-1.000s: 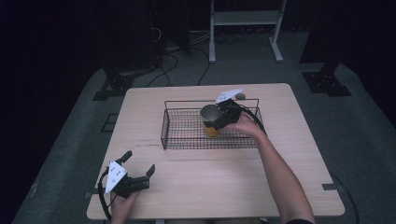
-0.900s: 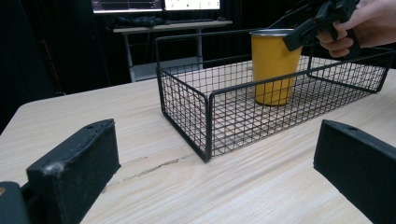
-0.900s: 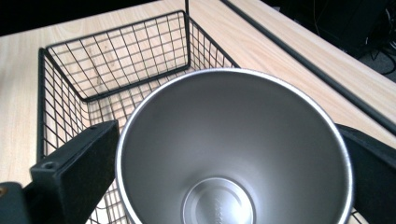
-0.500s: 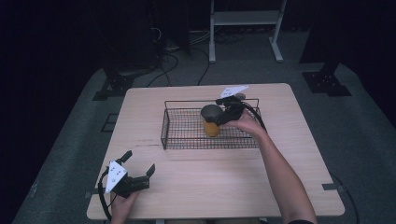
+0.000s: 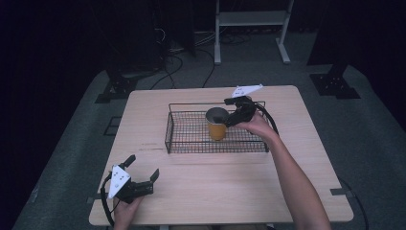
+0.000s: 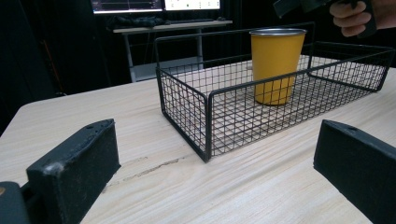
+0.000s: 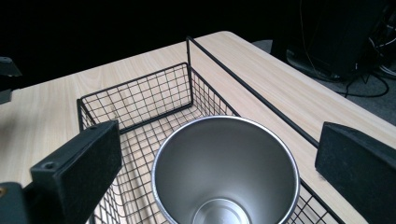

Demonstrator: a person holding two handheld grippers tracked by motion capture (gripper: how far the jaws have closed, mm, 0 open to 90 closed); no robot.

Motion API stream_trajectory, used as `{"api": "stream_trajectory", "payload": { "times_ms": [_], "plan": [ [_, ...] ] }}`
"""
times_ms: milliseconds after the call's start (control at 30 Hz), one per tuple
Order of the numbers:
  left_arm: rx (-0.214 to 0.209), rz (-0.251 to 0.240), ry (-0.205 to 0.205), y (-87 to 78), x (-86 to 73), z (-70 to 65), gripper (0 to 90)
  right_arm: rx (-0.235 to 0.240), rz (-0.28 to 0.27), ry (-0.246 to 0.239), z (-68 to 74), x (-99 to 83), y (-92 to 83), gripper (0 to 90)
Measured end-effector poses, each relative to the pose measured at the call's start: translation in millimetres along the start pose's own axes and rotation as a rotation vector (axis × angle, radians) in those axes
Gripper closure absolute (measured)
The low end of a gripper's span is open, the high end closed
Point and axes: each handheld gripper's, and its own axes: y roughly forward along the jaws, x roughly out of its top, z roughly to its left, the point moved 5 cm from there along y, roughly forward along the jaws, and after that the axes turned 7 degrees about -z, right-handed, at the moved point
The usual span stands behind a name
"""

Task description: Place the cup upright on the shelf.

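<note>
A yellow metal cup (image 5: 217, 125) stands upright inside a black wire basket (image 5: 191, 143) on the wooden table (image 5: 215, 191). My right gripper (image 5: 230, 114) hovers just right of and above the cup, open, its jaws apart on either side of the cup's silver mouth (image 7: 226, 172) without touching it. The left gripper (image 5: 142, 167) rests near the table's front left corner, open and holding nothing. From the left gripper view the cup (image 6: 275, 65) shows through the basket's mesh (image 6: 205, 121), with the right hand (image 6: 355, 16) above it.
The basket takes up the middle back of the table; bare wood lies in front of it and to both sides. Beyond the far edge stand a white desk frame (image 5: 249, 19), black stand bases (image 5: 335, 86) and cables on the floor (image 5: 167, 52).
The right gripper has eased slightly back and up from the cup, which now stands free in the basket. The left gripper has not moved.
</note>
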Motion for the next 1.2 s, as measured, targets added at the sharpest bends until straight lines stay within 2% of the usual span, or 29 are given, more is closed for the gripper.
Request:
{"api": "stream_trajectory", "payload": {
  "times_ms": [167,300,500,833,1200],
  "plan": [
    [0.000,0.000,-0.001,0.2,0.0,0.2,0.0,0.000,-0.023,-0.005,3.9,5.3,-8.2,0.1],
    [0.001,0.000,-0.001,0.2,0.0,0.2,0.0,0.005,-0.036,0.005,5.5,2.7,-13.4,0.1],
    [0.002,0.001,0.000,0.3,-0.1,0.0,0.0,0.010,-0.012,0.013,6.4,-1.4,-20.5,0.1],
    [0.001,0.001,0.001,0.3,0.0,0.0,0.0,0.014,-0.038,0.027,10.4,-0.9,-32.9,0.1],
    [0.002,0.001,0.001,0.5,-0.1,0.0,0.0,0.029,-0.016,0.040,13.0,-5.3,-42.5,0.1]
  ]
}}
